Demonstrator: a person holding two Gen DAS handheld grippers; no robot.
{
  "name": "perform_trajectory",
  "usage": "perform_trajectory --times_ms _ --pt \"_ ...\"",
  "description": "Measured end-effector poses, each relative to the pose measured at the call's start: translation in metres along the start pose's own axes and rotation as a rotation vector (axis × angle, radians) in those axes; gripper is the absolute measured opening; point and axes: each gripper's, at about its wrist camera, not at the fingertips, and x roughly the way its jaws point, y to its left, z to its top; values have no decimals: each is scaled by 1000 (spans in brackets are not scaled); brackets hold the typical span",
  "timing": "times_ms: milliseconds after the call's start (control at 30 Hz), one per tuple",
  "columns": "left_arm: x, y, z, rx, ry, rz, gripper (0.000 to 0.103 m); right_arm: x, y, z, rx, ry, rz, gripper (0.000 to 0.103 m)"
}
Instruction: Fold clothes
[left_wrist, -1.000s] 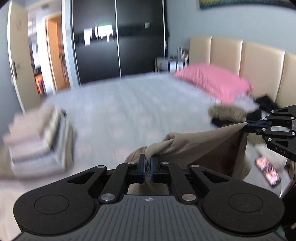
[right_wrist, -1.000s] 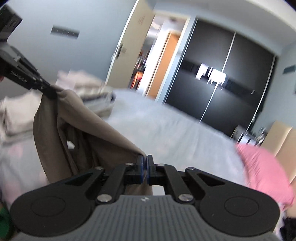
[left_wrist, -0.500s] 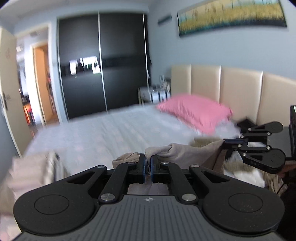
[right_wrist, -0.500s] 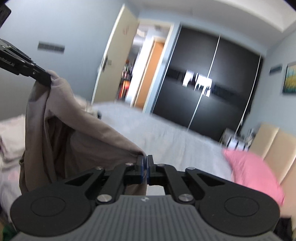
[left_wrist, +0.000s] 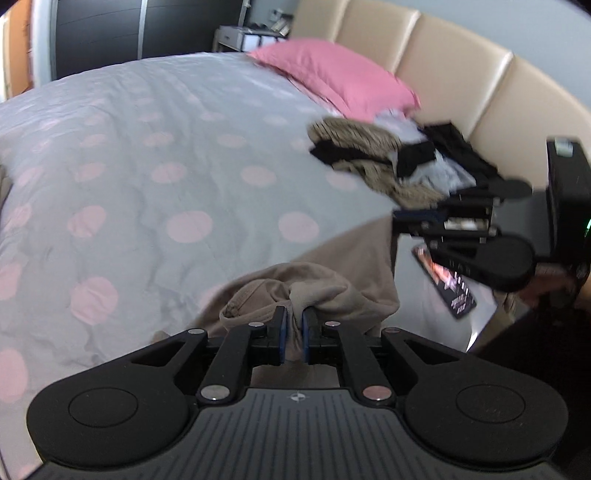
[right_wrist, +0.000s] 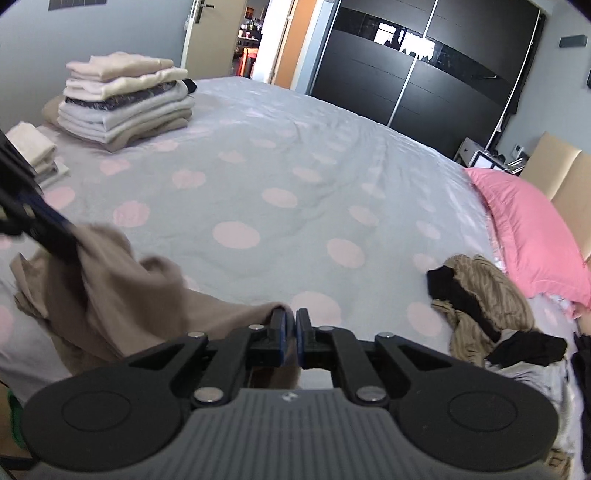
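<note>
Clothes are partly done: a tall folded stack and a smaller one sit at the bed's far corner. An unfolded heap waits by the pink pillow. One tan garment lies bunched on the near edge, stretched between both tools. The left gripper has just eased apart, cloth between its pads; the right gripper likewise (cloth at its tip, grip uncertain). This piece seems laid out, its folding yet to come.
</note>
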Motion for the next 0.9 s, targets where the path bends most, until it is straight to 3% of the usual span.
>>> perform_trajectory --times_ms 67,167,333,433,600,733,900 --pt "-3 -2 -4 26 5 -3 25 -1 2 1 -3 -22 19 15" --pt "-9 2 -7 51 18 24 44 -5 7 6 -38 -58 29 32" --pt "-13 10 -21 133 97 69 45 -7 26 12 -54 -78 193 33" --pt "-6 13 -38 175 153 90 49 -2 46 8 -70 -41 304 37" --pt "13 14 -61 248 208 146 51 7 85 -4 -157 21 419 46" --pt "26 15 -69 328 206 231 51 16 103 -11 -194 58 459 49" --pt "48 16 -69 378 209 246 51 29 119 -21 -280 101 439 44"
